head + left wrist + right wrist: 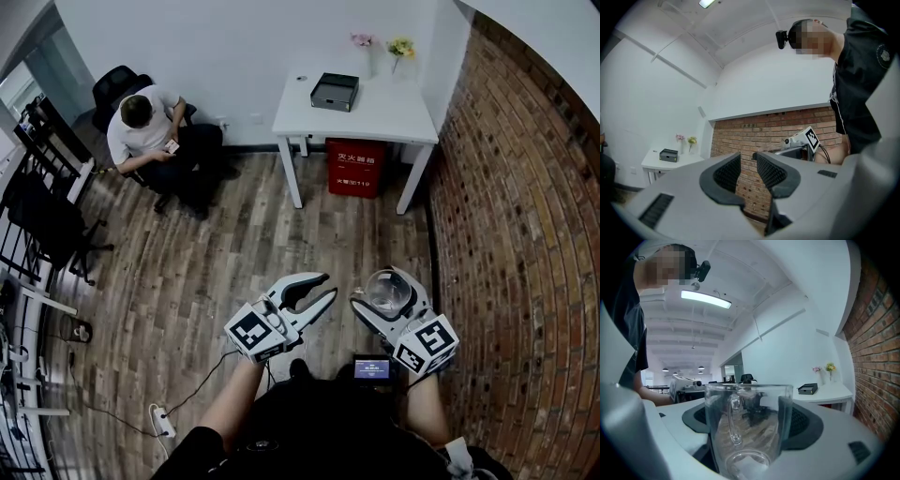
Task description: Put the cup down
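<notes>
**Cup held in the right tool, not yet set down**

The right tool (391, 278) grips the glass cup (749, 427) upright between its pads, held above the wooden floor (216, 272) close to the person. The left tool (327, 285) is just left of it, jaws a little apart and empty. This looks like the carrying step. The likely place to set the cup is the white table (394, 117), far and well apart, so the next move calls for reaching it, lowering the cup level until its base rests, then opening the jaws. Only the head view shows table and floor together, and only the right gripper view shows the handle facing the camera and the cup seemingly empty.
</notes>
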{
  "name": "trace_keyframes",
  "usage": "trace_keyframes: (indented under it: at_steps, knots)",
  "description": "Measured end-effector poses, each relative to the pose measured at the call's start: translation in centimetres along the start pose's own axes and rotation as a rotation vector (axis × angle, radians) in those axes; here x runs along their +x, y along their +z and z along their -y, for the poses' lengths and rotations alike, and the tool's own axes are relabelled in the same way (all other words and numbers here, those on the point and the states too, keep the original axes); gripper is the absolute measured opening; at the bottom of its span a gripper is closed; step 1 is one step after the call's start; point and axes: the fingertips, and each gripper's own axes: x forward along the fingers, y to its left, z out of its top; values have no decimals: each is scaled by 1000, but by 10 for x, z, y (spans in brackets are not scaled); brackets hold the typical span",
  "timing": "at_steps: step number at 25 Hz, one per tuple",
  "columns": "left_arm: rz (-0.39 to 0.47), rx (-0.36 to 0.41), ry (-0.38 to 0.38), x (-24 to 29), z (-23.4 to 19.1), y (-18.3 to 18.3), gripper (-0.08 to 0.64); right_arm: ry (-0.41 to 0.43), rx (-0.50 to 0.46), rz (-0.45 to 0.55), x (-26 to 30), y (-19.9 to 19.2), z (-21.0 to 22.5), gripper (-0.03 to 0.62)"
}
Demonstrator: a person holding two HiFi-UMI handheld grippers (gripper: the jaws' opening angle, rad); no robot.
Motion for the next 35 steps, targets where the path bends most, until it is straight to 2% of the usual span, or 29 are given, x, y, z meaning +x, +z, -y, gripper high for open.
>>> trace_keyframes:
  at_steps: [16,22,26,35]
  knots:
    - [-7,20,62,37,22,-10,100,68,12,10,-37,-7,33,417]
    - [-15,1,104,39,20,-18,100,54,20,-13,-51,-12,47,417]
    - [-13,-2,115,43,14,-21,100,38,41,18,-47,-2,62,417]
    - [-7,-9,123,54,-29,-26,100,36,-17,20,-7,10,94,417]
